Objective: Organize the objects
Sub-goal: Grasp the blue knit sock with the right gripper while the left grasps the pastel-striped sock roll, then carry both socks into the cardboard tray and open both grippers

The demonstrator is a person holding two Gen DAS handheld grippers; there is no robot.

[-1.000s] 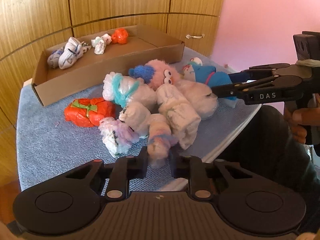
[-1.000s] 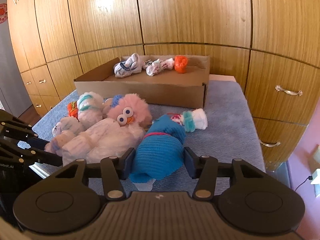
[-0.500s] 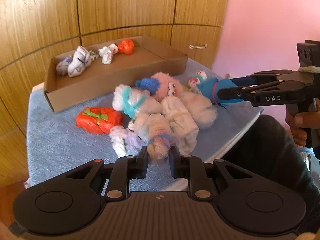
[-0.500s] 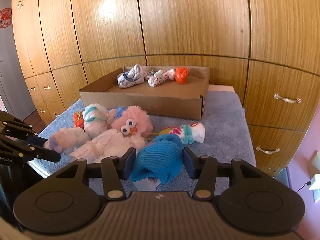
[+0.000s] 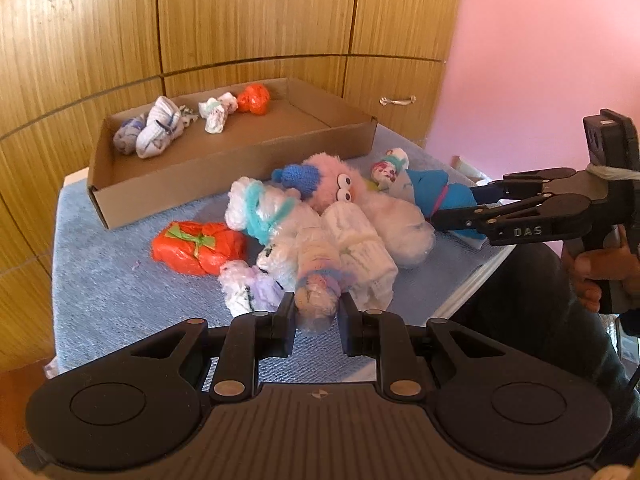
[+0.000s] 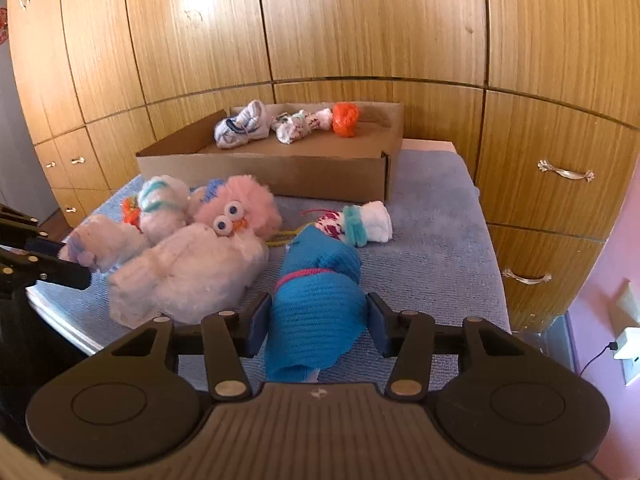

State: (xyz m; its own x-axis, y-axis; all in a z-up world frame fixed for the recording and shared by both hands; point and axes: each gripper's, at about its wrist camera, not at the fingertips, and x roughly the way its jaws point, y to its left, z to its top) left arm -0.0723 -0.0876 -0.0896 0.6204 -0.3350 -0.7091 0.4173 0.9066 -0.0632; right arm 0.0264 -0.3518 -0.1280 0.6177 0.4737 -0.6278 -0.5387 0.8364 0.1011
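The cardboard box [image 6: 280,172] holds about 4 bundles along its back wall. Roughly 8 remain piled in front of the box. The left gripper [image 5: 316,320] is clamped on a pastel roll [image 5: 316,292]; the right gripper [image 6: 316,320] is clamped on a blue roll [image 6: 316,300].

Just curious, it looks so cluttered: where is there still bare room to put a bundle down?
Inside the cardboard box, the near and right floor is bare; bundles line only its back wall. The blue towel right of the blue knit roll is free. The middle pile is crowded.
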